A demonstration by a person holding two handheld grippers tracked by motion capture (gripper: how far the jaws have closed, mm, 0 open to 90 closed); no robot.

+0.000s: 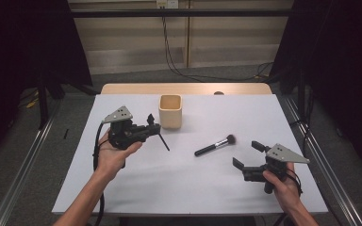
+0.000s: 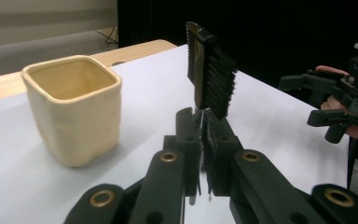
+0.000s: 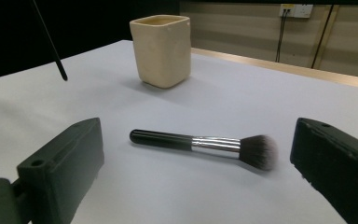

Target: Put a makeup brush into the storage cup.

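At nine o'clock of the cup (image 1: 170, 111), the left claw (image 2: 200, 122) clamps a comb brush (image 2: 209, 77); tilted, its long handle could miss the rim, while the right claw (image 1: 249, 155) gapes empty.

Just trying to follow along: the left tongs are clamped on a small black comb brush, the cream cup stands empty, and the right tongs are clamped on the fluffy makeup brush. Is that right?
Not quite. The right tongs are open, and the makeup brush lies untouched on the table between the jaws, as the right gripper view shows. The left tongs do clamp the comb brush, and the cup looks empty.
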